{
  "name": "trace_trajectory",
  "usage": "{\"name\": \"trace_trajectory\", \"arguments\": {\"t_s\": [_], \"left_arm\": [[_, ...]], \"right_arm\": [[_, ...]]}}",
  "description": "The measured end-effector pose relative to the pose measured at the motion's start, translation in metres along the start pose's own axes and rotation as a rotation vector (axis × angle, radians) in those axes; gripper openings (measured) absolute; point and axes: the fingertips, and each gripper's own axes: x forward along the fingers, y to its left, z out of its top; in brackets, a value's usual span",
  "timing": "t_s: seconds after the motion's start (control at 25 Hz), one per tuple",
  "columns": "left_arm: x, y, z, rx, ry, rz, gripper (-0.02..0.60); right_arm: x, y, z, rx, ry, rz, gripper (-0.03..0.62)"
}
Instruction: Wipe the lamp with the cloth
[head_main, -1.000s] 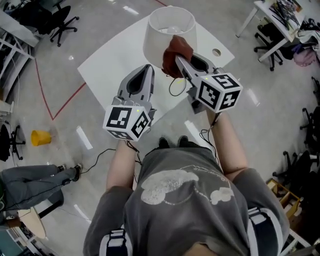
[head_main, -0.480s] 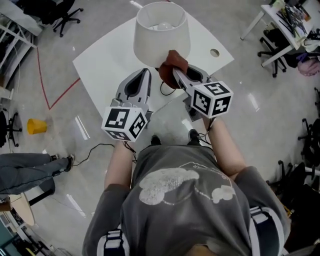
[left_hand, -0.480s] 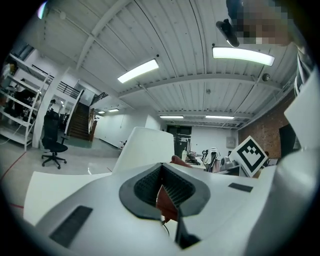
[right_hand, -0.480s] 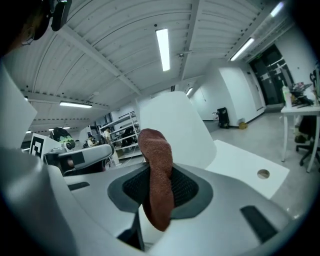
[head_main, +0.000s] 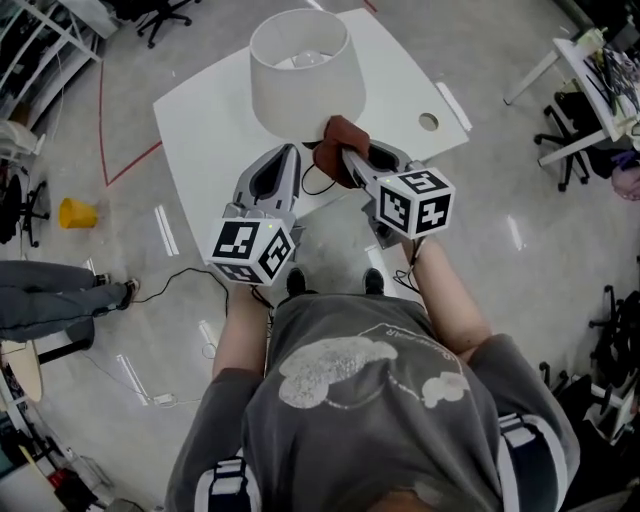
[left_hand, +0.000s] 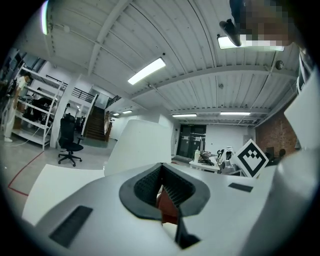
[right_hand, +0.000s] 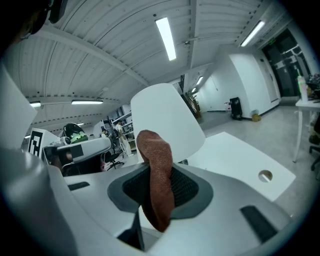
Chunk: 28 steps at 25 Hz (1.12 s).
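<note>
Where the lamp (head_main: 300, 70) stands near the middle of the white table (head_main: 210, 120), its pale shade opens upward and a bulb shows inside, while the shade hides the base from the head view. A brown cloth (head_main: 337, 150) sits just at the shade's lower rim on the person's side; whether it presses on the shade cannot be told. The right tool (head_main: 352, 160) is clamped on that cloth. In the right gripper view the cloth (right_hand: 157, 175) rises in a fold between the ribbed pads and hangs below them, with the lamp (right_hand: 167, 120) close behind it. The left tool (head_main: 290, 150) hangs beside the right one, nearer the table's edge, its jaws together with nothing between them. In the left gripper view a bit of red-brown cloth (left_hand: 167, 207) shows through the gap behind the left tool's (left_hand: 161, 167) closed tips, and the shade (left_hand: 140, 147) fills the space ahead. Each tool's cube carries black-and-white square markers. A dark cable (head_main: 318, 185) loops on the table under the tools. A round hole (head_main: 428, 122) lies toward the table's right corner. On the floor at left stands a yellow object (head_main: 77, 213), too small to identify.
</note>
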Motion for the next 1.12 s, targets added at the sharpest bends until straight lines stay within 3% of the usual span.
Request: {"name": "trace_trajectory", "arguments": {"t_s": [0.28, 0.56, 0.8, 1.12], "left_arm": [[0.001, -0.021, 0.027, 0.034, -0.083, 0.110, 0.008], [-0.004, -0.038, 0.064, 0.078, -0.175, 0.195, 0.008], [-0.008, -0.025, 0.061, 0.067, -0.153, 0.189, 0.008], [0.002, -0.003, 0.024, -0.014, -0.067, 0.138, 0.008]], "right_arm": [[-0.023, 0.005, 0.045, -0.060, -0.063, 0.154, 0.092], [-0.033, 0.030, 0.115, -0.165, -0.167, 0.299, 0.092], [-0.009, 0.030, 0.118, -0.173, -0.144, 0.262, 0.092], [0.001, -0.001, 0.065, -0.111, -0.040, 0.127, 0.092]]}}
